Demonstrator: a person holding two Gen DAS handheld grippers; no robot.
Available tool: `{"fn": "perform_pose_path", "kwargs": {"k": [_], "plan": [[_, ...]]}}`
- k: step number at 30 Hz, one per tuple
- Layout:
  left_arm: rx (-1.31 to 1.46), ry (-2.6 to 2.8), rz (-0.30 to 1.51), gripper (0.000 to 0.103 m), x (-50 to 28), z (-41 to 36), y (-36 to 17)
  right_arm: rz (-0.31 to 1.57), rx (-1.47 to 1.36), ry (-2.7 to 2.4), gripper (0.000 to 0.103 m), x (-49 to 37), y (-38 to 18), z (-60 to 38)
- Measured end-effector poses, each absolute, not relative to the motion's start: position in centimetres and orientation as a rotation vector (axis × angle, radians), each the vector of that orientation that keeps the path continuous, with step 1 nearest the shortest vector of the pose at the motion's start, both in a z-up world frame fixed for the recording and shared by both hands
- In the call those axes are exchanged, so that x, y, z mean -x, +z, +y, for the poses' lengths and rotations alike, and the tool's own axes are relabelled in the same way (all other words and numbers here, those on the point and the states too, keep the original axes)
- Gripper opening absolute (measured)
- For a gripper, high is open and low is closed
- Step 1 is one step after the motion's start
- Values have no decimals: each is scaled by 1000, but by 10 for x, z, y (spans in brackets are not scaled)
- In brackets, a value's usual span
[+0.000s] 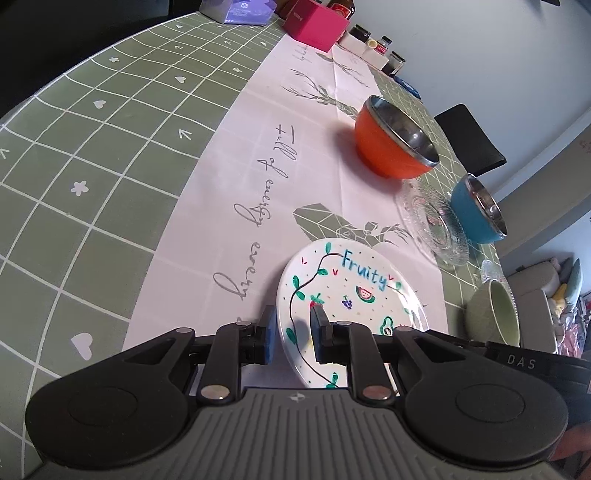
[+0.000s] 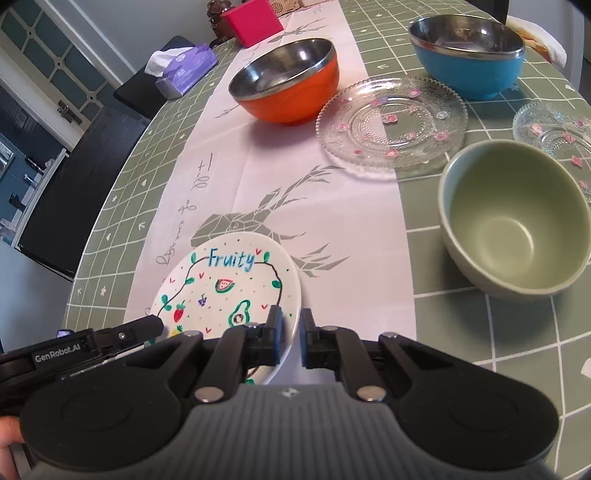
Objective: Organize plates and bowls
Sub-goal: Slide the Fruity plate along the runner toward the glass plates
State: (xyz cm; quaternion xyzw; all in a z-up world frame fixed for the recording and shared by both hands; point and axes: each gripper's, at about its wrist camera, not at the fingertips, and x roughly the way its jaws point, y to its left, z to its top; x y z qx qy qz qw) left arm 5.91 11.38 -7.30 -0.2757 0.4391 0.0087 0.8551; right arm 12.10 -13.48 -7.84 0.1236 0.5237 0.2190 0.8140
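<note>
Both grippers pinch the white "Fruity" plate point(image 1: 354, 291) over the table runner point(image 1: 258, 147): left gripper point(image 1: 293, 334) clamps its left rim, right gripper point(image 2: 291, 338) its right rim. Only the right view shows the green bowl's point(image 2: 513, 218) interior and the whole glass plate point(image 2: 391, 125) before the orange bowl point(image 2: 288, 81).

The left gripper point(image 1: 293, 334) has its fingers point(image 1: 319, 332) closed on the near left rim of the white "Fruity" plate point(image 1: 354, 291), one finger under the edge and one on top. The plate sits over the white runner point(image 1: 288, 147) on the green checked surface point(image 1: 92, 147). Beyond it stands an orange bowl point(image 1: 391, 144). To the right lie a clear glass plate point(image 1: 432, 221), a blue bowl point(image 1: 478, 210) and a pale green bowl point(image 1: 495, 314). A pink box point(image 1: 317, 26) stands at the far end.
</note>
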Motion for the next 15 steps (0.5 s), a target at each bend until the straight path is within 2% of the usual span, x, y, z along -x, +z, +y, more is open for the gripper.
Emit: {"fn": "perform_pose_path", "kwargs": {"k": [15], "plan": [[498,41,925,21,-60,102,-75,1131,-243,454,8,-121,-83,-132]]}}
